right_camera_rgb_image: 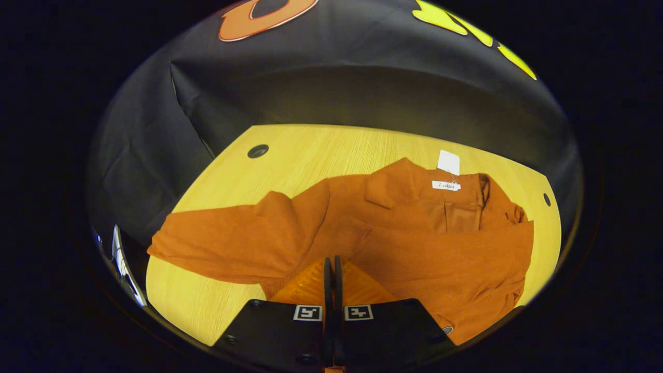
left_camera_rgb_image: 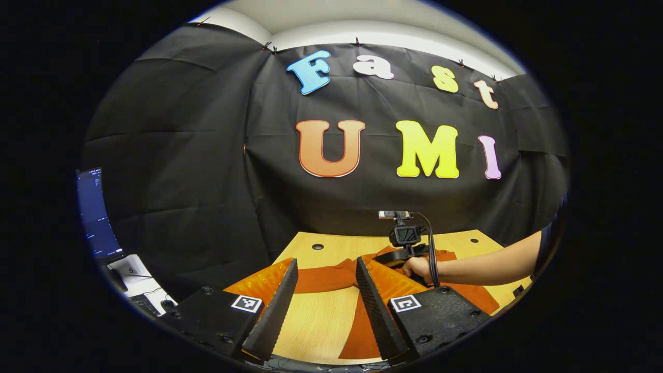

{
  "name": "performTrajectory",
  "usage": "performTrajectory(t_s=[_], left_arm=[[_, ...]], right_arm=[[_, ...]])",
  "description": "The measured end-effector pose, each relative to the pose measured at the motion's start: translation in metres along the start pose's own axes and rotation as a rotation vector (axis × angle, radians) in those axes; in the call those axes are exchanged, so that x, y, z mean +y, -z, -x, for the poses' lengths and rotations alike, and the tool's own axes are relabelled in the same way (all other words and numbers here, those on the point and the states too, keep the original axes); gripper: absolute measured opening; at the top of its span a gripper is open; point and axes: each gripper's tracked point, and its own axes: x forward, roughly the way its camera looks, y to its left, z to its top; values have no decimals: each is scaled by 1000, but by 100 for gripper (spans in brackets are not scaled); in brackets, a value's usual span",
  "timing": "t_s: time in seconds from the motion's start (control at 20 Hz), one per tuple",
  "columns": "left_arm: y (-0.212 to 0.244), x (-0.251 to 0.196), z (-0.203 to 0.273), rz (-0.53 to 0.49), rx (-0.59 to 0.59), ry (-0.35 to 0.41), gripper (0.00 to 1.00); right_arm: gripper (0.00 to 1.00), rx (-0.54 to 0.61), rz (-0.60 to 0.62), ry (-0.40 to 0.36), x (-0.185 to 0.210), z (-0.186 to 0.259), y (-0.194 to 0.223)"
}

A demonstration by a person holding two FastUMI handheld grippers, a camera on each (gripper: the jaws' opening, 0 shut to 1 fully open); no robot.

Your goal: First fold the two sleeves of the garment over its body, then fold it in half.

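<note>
The orange shirt (right_camera_rgb_image: pixel 414 233) lies on the tabletop (right_camera_rgb_image: pixel 311 150), collar and white tag (right_camera_rgb_image: pixel 448 161) toward the far edge. In the right gripper view, one sleeve (right_camera_rgb_image: pixel 217 246) stretches out flat to the left of the body, not yet folded. The other sleeve appears to be already laid across the body on the right, though the bunched cloth there makes this hard to confirm.

The right claw (right_camera_rgb_image: pixel 332 269) is closed, fingers pressed together just over the shirt's near edge; whether any cloth is pinched between them I cannot tell. The left claw (left_camera_rgb_image: pixel 326 290) is wide open and holds nothing, hovering above the tabletop near the outstretched sleeve.

By my judgement at most one sleeve is done; the second sleeve and the half fold remain.
</note>
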Motion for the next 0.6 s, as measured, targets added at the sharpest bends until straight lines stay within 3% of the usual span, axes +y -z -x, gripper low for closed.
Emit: performTrajectory(t_s=[0.25,0.4,0.55,0.6], left_arm=[[5,15,4,9,9,-11,75],[0,18,3,6,-1,-1,75],[-6,22,0,7,-20,28,75],[-9,26,-2,5,-28,34,75]], right_arm=[[7,24,-15,3,8,-8,6],[60,23,31,5,14,2,6],[82,-21,15,-19,20,36,-3],[85,-52,10,-30,20,55,-8]])
